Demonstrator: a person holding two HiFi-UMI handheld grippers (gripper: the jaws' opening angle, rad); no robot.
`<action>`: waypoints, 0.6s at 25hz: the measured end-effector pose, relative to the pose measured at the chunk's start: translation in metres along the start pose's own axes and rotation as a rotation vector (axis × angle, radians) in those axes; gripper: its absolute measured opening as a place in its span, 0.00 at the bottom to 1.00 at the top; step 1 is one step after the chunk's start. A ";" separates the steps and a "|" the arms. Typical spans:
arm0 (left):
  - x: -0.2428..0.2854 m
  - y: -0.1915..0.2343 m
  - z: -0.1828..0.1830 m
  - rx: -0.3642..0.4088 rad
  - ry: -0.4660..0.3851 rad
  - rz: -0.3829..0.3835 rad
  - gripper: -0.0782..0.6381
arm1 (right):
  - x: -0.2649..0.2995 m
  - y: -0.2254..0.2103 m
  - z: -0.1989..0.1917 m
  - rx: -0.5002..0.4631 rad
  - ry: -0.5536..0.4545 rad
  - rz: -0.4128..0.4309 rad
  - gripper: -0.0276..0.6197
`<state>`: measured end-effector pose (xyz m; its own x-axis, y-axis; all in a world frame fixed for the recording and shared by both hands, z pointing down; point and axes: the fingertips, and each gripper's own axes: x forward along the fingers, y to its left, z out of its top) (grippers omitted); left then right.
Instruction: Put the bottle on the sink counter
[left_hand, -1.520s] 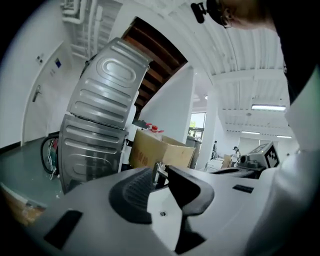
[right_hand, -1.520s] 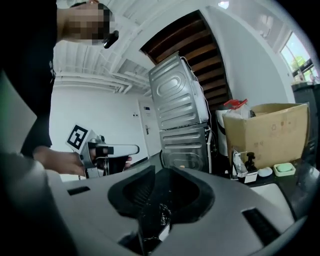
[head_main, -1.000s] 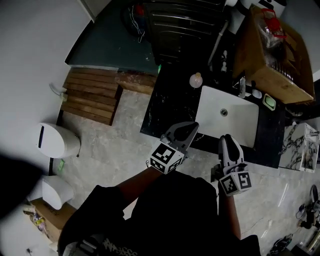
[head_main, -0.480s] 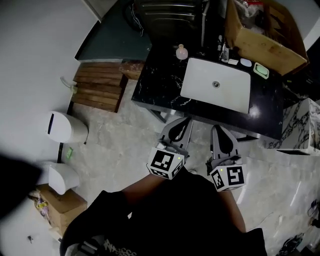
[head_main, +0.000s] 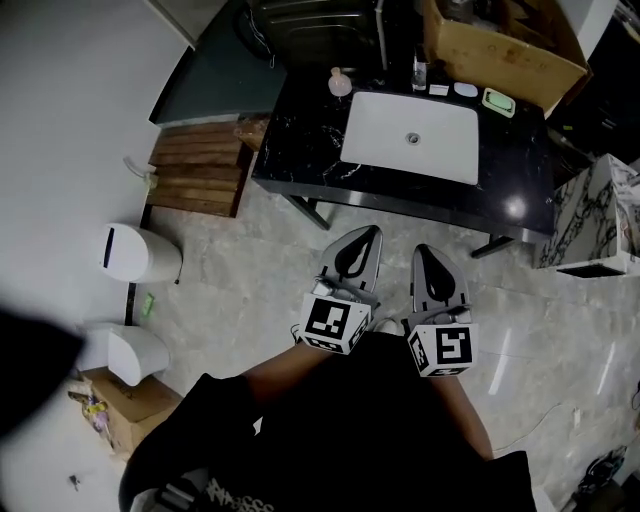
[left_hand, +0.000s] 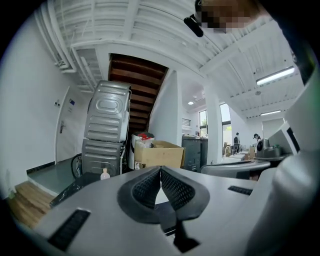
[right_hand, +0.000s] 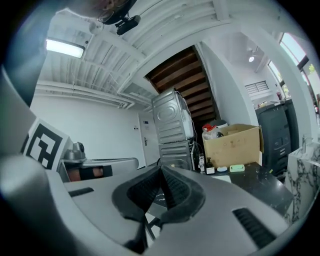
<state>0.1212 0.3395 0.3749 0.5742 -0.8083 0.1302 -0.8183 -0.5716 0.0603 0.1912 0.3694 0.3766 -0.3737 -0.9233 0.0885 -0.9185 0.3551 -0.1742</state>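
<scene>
A small pale bottle with a pink cap (head_main: 340, 82) stands upright on the black marble sink counter (head_main: 300, 150), left of the white basin (head_main: 410, 135). In the left gripper view the bottle (left_hand: 105, 174) shows far off, in front of a grey appliance. My left gripper (head_main: 368, 232) and right gripper (head_main: 425, 250) hang side by side over the floor, well short of the counter's front edge. Both point toward the counter. The left gripper (left_hand: 160, 169) is shut with nothing between its pads, and so is the right gripper (right_hand: 161, 167).
A cardboard box (head_main: 500, 40) and a green soap dish (head_main: 497, 100) sit at the counter's back right. Behind the counter stands a grey appliance (head_main: 310, 20). A wooden pallet (head_main: 195, 170) and white bins (head_main: 138, 255) are at the left, and a marble block (head_main: 600, 220) at the right.
Both grippers have drawn back from the counter's front edge to over the floor, staying shut and empty. The counter now sits farther off, and the bottle has stayed where it was.
</scene>
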 end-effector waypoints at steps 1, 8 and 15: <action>-0.001 -0.005 0.000 0.011 -0.003 -0.005 0.13 | -0.003 0.000 0.002 -0.009 -0.006 -0.005 0.10; -0.029 -0.009 -0.003 0.002 -0.017 0.032 0.13 | -0.009 0.023 0.004 -0.039 0.001 -0.006 0.10; -0.072 0.013 -0.003 -0.014 -0.012 0.044 0.13 | -0.005 0.076 0.002 -0.089 0.030 0.020 0.10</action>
<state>0.0688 0.3908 0.3692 0.5379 -0.8342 0.1212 -0.8430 -0.5336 0.0685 0.1234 0.4011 0.3612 -0.3947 -0.9115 0.1158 -0.9181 0.3863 -0.0889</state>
